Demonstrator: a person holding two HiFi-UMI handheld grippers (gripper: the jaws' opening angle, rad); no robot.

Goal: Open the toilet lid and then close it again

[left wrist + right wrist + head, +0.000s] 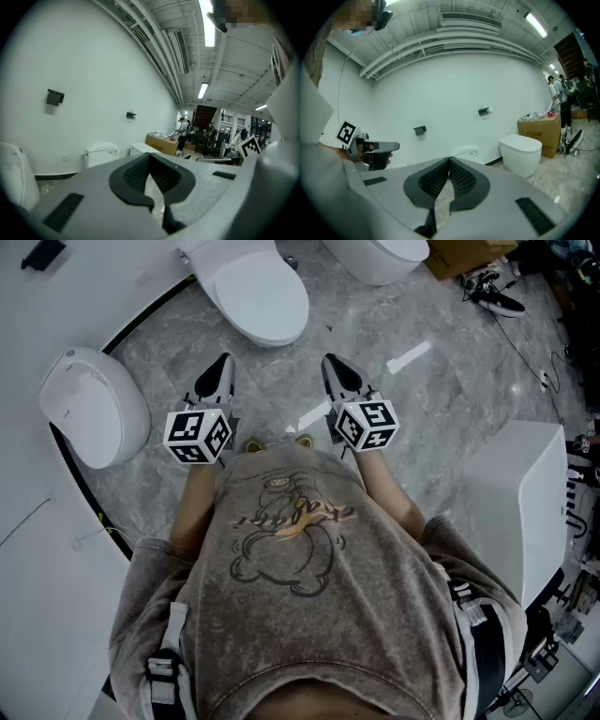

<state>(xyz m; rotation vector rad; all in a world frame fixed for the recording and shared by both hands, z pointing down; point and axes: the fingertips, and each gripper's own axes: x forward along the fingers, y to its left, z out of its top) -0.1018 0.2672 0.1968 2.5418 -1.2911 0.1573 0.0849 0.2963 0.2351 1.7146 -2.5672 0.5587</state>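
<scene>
Ahead of both hand-held grippers, on the grey marble floor (pixel 441 409), stands the toilet (pixel 251 294) taken here to be the task's, since it lies straight in front. Its lid (pixel 258 292) is down and covers the bowl, so the opening step is judged not yet begun.

1. Direction: in the head view the toilet lies beyond the tips of both grippers, well apart from them, in the gap between the 2 and slightly toward the left one.
2. Long axis: the lid runs from the wall (pixel 94 277) side at upper left to its front edge nearest the person. The hinge is judged to be at the far end, so a lift would start at the near front edge.
3. Nearer hand: the left hand-held gripper (pixel 223 358) and the right hand-held gripper (pixel 330 360) stand about equally near that front edge. Neither is clearly closer.
4. Jaw state: in each gripper view the jaws are pressed together with nothing between them, on the left (pixel 150 155) and on the right (pixel 449 161).
5. Containers: the bowl's contents are hidden under the lid. A cardboard box (pixel 469 253) stands at the far right; its contents cannot be read.

2 more toilets stand clear of the path: 1 at the left (pixel 94 407) and 1 at the top right (pixel 375 257).
</scene>
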